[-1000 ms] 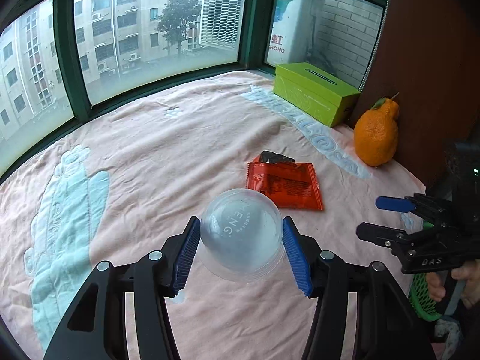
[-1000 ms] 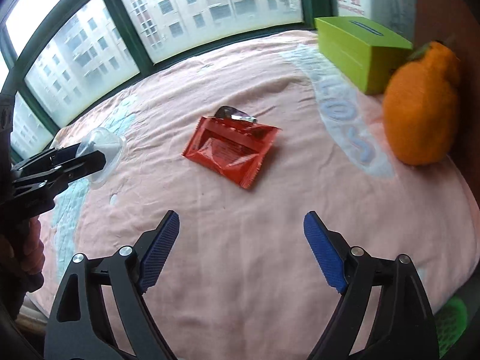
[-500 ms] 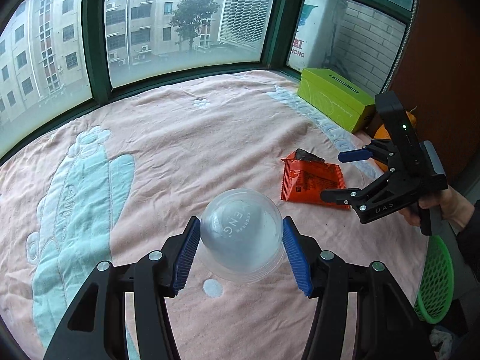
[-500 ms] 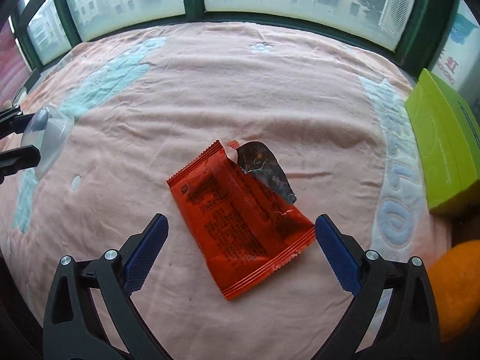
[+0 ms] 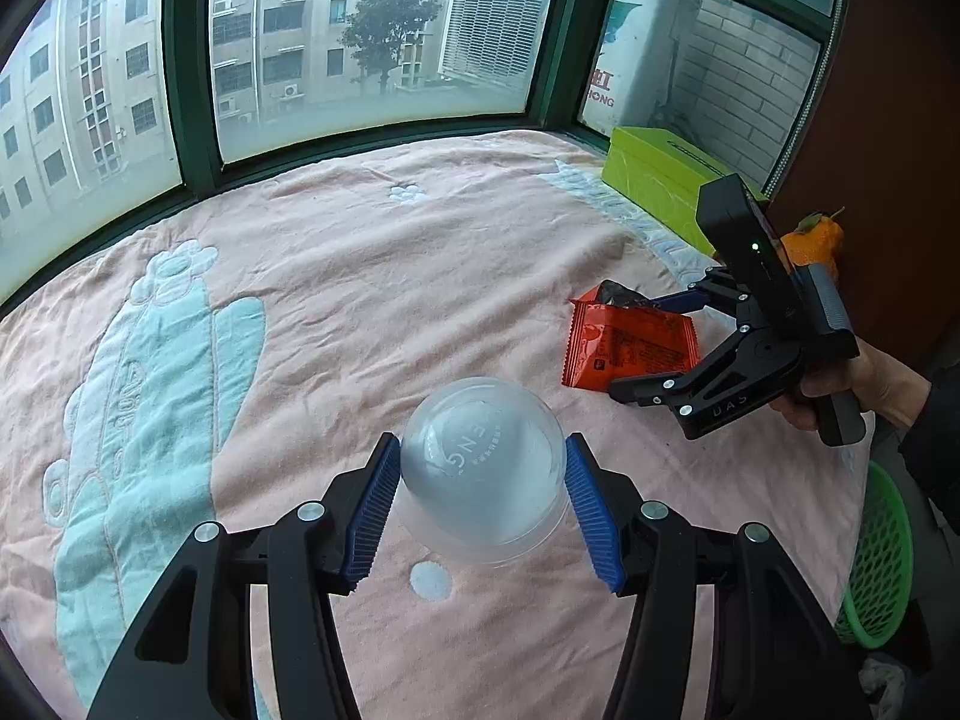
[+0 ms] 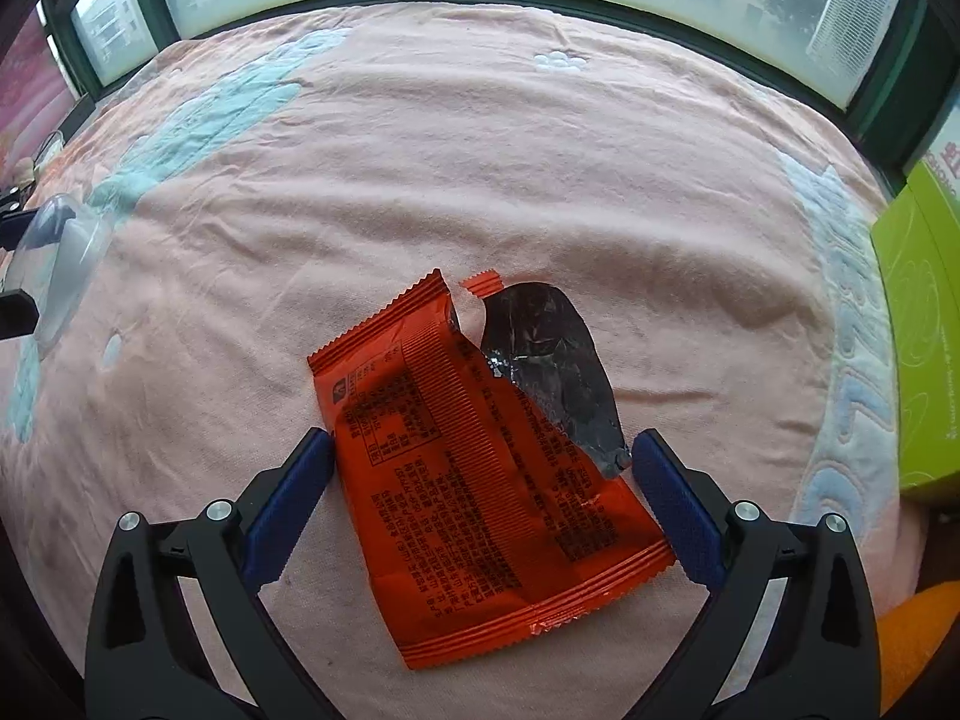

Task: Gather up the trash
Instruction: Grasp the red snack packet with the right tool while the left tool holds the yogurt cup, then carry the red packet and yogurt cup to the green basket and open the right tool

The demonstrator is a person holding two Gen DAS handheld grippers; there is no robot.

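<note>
Nearest the left camera, the left gripper (image 5: 480, 504) holds a clear plastic dome lid (image 5: 480, 468) between its blue pads, one pad pressed to each side, the jaws about halfway apart and the lid lifted above the pink blanket (image 5: 372, 276). Seen from the right camera, the right gripper (image 6: 480, 480) hangs over the blanket with its jaws spread wide; they have just been opening, and the red snack wrapper (image 6: 480, 516) lies flat between the two blue pads, just beside each, though no grip on it shows. The wrapper's torn top corner folds back to show a dark foil lining (image 6: 552, 360). In the left view a hand (image 5: 852, 384) grips the right tool's handle at the blanket's right edge, with a green mesh basket (image 5: 882, 558) below it. Farther back stand a lime-green box (image 5: 660, 186) and an orange fruit (image 5: 816, 240) by the brown wall, and beyond them the green-framed window (image 5: 192, 60).
</note>
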